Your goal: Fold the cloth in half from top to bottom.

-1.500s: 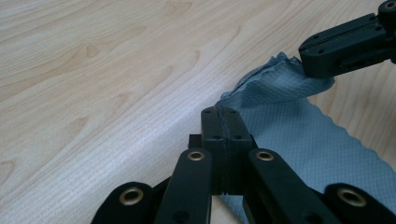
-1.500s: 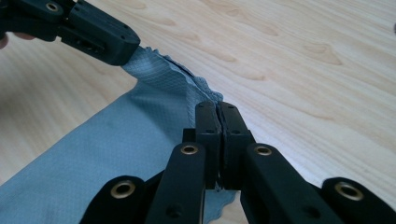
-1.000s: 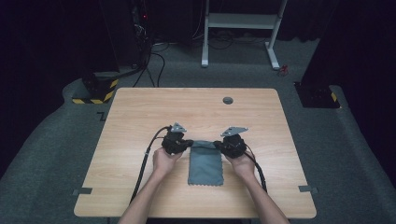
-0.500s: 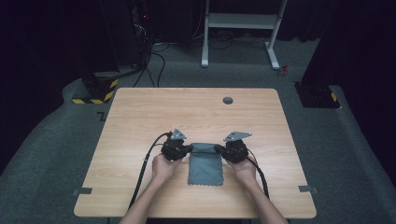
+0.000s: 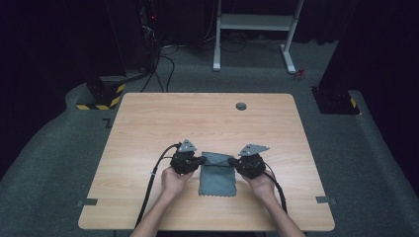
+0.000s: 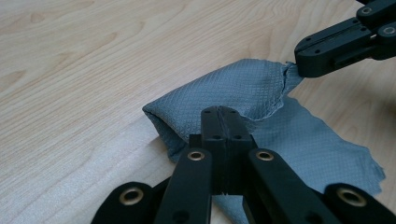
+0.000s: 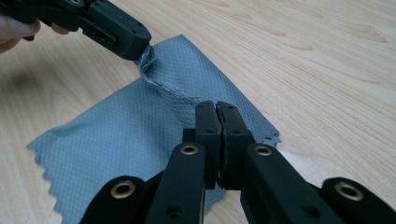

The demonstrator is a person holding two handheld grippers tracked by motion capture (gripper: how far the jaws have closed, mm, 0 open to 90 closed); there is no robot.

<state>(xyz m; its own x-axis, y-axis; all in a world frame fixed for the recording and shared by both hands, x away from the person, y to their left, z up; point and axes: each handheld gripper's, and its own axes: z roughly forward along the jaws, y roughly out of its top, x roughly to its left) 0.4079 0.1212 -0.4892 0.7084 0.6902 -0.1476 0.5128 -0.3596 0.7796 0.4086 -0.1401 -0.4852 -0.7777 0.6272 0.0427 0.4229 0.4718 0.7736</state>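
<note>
A grey cloth lies on the wooden table near its front, with its far edge lifted and curled over. My left gripper is shut on the cloth's far left corner, and the fabric bulges beyond the closed jaws. At the far right corner my right gripper is shut on the cloth, its jaws pressed together on the raised edge. Each gripper view also takes in the other gripper pinching its corner.
A small dark round grommet sits near the table's far edge. Beyond the table are a white desk frame, cables and a yellow-black striped base on the grey floor. Bare wood surrounds the cloth.
Both hands have drawn a little toward the person, carrying the cloth's far edge with them. Both grippers stay shut on their corners.
</note>
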